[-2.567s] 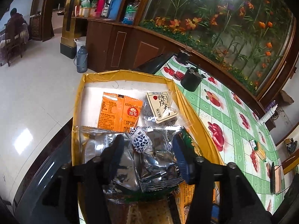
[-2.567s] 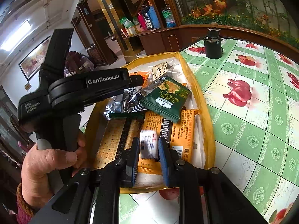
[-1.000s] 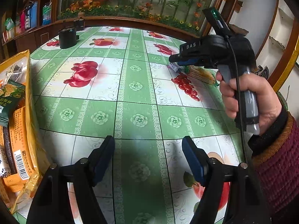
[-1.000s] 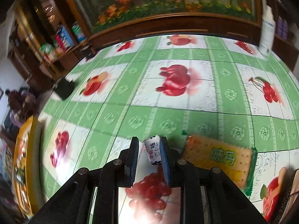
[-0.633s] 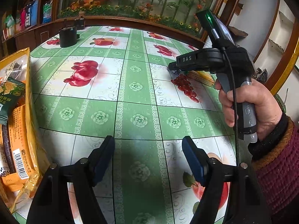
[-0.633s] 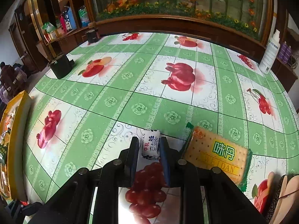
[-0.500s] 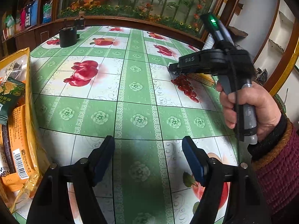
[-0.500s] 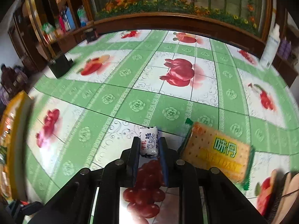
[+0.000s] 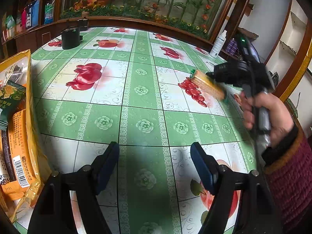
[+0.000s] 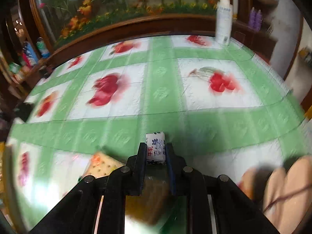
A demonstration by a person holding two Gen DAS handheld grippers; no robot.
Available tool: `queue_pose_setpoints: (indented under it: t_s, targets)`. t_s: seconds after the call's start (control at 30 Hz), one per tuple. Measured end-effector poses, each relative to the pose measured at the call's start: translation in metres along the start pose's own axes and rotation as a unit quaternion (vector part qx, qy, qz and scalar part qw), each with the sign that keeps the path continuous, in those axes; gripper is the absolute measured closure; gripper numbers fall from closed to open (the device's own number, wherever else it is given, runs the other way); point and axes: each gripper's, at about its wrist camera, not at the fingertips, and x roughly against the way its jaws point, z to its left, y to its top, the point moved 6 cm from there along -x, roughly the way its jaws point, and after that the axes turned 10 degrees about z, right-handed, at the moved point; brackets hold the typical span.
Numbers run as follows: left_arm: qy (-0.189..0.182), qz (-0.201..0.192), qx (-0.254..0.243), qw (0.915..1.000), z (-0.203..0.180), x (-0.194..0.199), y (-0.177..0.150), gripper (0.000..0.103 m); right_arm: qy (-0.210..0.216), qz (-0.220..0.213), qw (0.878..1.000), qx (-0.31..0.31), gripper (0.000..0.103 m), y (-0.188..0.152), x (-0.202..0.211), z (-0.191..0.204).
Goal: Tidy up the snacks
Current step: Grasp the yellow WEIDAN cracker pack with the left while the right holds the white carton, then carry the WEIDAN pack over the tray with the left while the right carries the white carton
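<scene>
My right gripper [image 10: 156, 152] is shut on a small white candy packet with blue print and red characters [image 10: 155, 148], held low over the green fruit-print tablecloth [image 10: 161, 91]. An orange cracker packet [image 10: 101, 165] lies just left of it; it also shows in the left wrist view [image 9: 208, 83], next to the right gripper's body [image 9: 239, 72]. My left gripper [image 9: 155, 163] is open and empty above the tablecloth. The yellow snack bag [image 9: 29, 97] with several packets lies at the far left edge.
A white spray bottle [image 10: 224, 19] stands at the table's far right edge, with purple bottles [image 10: 255, 17] behind. A black canister [image 9: 70, 37] stands at the far left. A wooden ledge with fake flowers [image 9: 136, 13] bounds the far side.
My right gripper has swung to the right with the candy packet; the cracker packet now lies on its left instead of its right. My left gripper has not moved.
</scene>
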Motion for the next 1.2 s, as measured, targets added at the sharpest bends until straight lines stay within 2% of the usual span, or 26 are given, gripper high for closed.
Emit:
queue_pose_setpoints:
  t_s: [0.17,0.3,0.33,0.4,0.47,0.53,0.63,0.7,0.8,0.87,1.0,1.1,1.2]
  targets:
    - [-0.009,-0.002,0.011,0.9999,0.003,0.002,-0.001,0.029,0.080,0.036,0.995,0.047,0.083,-0.060,0.019,0.050]
    - [-0.048,0.010,0.033,0.9983,0.003,0.008,-0.004,0.029,0.201,0.064,0.977,0.025,0.082,-0.108,0.044,0.077]
    - [-0.062,0.014,0.038,0.9973,0.001,0.010,-0.005,0.029,0.195,0.050,0.979,0.024,0.082,-0.112,0.049,0.078]
    - [-0.073,0.016,0.030,0.9968,-0.006,0.014,-0.003,0.029,0.147,0.009,0.988,0.039,0.082,-0.116,0.062,0.075]
    - [-0.054,0.007,-0.002,0.9985,-0.016,0.018,0.003,0.027,0.155,0.002,0.987,0.036,0.082,-0.115,0.068,0.073]
    - [-0.035,0.004,-0.022,0.9991,-0.022,0.018,0.014,0.021,0.172,-0.005,0.985,0.024,0.082,-0.110,0.072,0.066]
    - [-0.052,0.005,-0.043,0.9977,-0.035,0.009,0.035,0.021,0.170,-0.019,0.985,0.012,0.082,-0.103,0.075,0.055]
    - [-0.080,0.036,-0.054,0.9947,-0.043,-0.008,0.045,0.021,0.173,-0.025,0.985,-0.001,0.082,-0.092,0.074,0.046]
    - [-0.097,0.100,-0.059,0.9885,-0.046,-0.034,0.039,0.021,0.168,-0.034,0.985,-0.016,0.082,-0.088,0.076,0.032]
    - [-0.108,0.100,-0.063,0.9871,-0.048,-0.030,0.031,0.021,0.178,-0.037,0.983,-0.025,0.082,-0.086,0.081,0.023]
    - [-0.148,0.131,-0.072,0.9776,-0.059,-0.014,0.001,0.021,0.189,-0.043,0.981,-0.034,0.082,-0.083,0.087,0.019]
    - [-0.132,0.127,-0.116,0.9762,-0.076,-0.006,-0.019,0.020,0.196,-0.044,0.979,-0.031,0.082,-0.083,0.090,0.021]
    - [-0.080,0.128,-0.157,0.9759,-0.093,-0.015,-0.025,0.016,0.200,-0.045,0.979,-0.022,0.082,-0.085,0.093,0.027]
